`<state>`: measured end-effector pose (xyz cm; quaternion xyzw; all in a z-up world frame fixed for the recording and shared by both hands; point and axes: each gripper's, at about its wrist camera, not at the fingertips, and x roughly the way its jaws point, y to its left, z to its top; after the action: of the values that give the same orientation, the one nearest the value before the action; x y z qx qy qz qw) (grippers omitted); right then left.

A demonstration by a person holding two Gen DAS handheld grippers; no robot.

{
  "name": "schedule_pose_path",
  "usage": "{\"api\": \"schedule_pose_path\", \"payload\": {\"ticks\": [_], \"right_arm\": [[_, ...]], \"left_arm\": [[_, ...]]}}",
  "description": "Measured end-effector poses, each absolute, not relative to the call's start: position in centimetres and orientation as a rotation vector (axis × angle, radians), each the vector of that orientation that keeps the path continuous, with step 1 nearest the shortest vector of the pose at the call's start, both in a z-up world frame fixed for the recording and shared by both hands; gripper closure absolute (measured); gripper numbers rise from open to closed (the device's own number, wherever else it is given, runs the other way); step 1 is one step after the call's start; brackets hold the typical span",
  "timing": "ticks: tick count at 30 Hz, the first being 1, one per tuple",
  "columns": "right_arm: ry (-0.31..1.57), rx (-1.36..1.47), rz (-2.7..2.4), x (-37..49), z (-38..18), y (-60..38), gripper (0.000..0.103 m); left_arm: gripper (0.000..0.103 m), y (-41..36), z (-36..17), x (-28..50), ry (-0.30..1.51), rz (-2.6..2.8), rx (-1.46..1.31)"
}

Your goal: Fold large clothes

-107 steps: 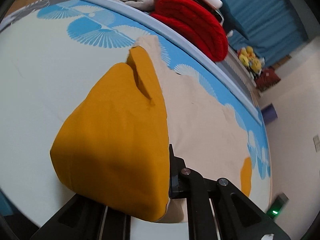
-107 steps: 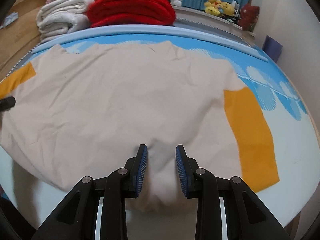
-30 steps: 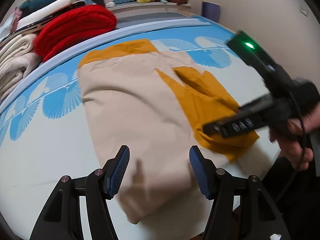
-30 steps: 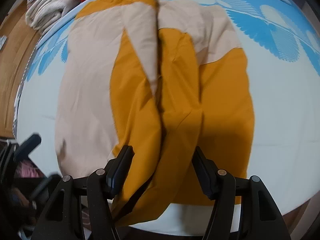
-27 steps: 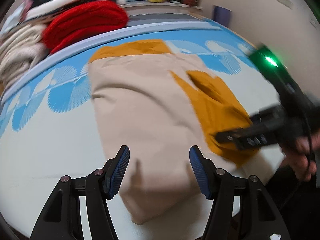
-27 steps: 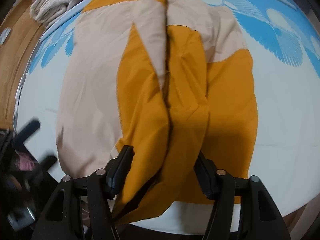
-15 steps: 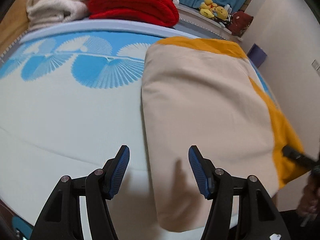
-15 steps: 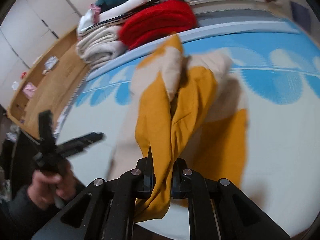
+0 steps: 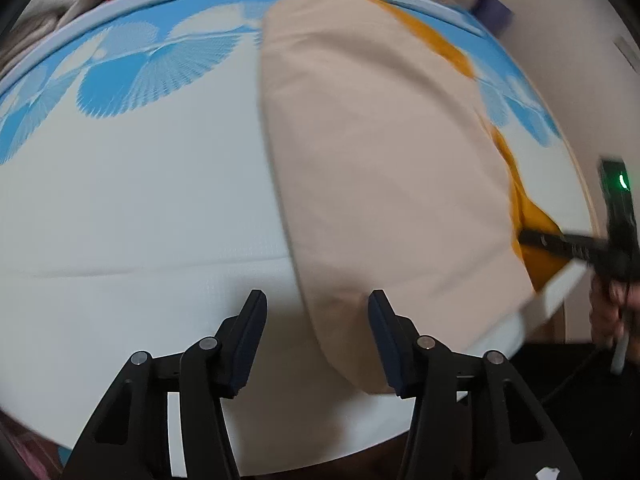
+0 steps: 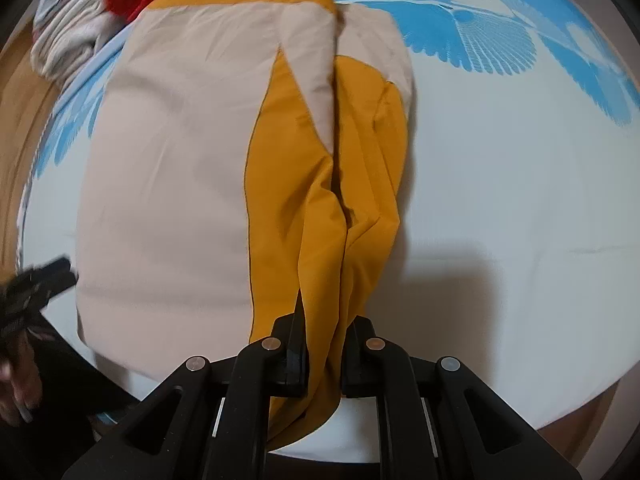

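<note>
My right hand-held gripper (image 10: 322,344) clamped on the shirt's mustard sleeve (image 10: 320,208); my left hand-held gripper (image 9: 316,316), jaws just narrowing, astride its beige hem corner (image 9: 340,320).

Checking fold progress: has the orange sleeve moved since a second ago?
Yes. The orange sleeve lay spread right of the beige body; now, pinched in the right tool, it is bunched inward against it.

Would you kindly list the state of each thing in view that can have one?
Beige garment: folded, flat on the bed.
Mustard sleeve: bunched, pinched at its end.
Right gripper: jaws shut on the sleeve.
Left gripper: jaws open around the garment's near corner, just been closing.
</note>
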<state>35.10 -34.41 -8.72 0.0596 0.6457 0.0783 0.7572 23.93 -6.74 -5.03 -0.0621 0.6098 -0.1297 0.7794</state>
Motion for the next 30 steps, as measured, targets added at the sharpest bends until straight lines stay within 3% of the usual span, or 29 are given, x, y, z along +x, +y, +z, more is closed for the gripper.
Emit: {"api": "schedule_pose_path", "payload": {"ticks": [3,7,13,16,18,20,23,25,27,30], "right_arm": [[1.416,0.118,0.187,36.0,-9.3,-34.4,0.090],[1.431,0.080,0.176,35.4,-9.6,-35.0,0.069],[1.508,0.014,0.077,33.3,-10.9,-37.1,0.068],[1.490,-0.115,-0.092,32.2,-10.4,-38.5,0.068],[1.401,-0.164,-0.176,31.3,-8.6,-39.3,0.068],[1.210,-0.125,-0.204,29.8,-4.5,-39.9,0.068],[0.921,0.051,-0.185,24.6,1.5,-40.7,0.062],[0.826,0.110,-0.189,20.3,2.7,-40.8,0.038],[0.762,0.140,-0.188,16.1,3.3,-39.9,0.026],[0.705,0.126,-0.138,13.6,5.0,-38.3,0.024]], "left_arm": [[0.049,-8.3,-7.9,23.5,1.379,-0.264,0.030],[0.049,-8.3,-6.9,22.7,1.333,-0.245,0.064],[0.049,-8.2,-6.0,20.9,1.278,-0.201,0.097],[0.042,-7.4,-4.9,19.2,1.221,-0.167,0.060],[0.031,-7.4,-3.3,17.1,1.153,-0.142,0.061],[0.011,-7.5,-1.7,15.2,1.076,-0.109,0.075],[0.007,-7.8,0.6,12.0,0.964,-0.078,0.082],[0.006,-8.5,1.6,10.2,0.923,-0.068,0.066],[0.004,-9.1,2.5,8.3,0.896,-0.046,0.032],[0.003,-10.1,2.9,5.9,0.898,-0.020,-0.038]]}}
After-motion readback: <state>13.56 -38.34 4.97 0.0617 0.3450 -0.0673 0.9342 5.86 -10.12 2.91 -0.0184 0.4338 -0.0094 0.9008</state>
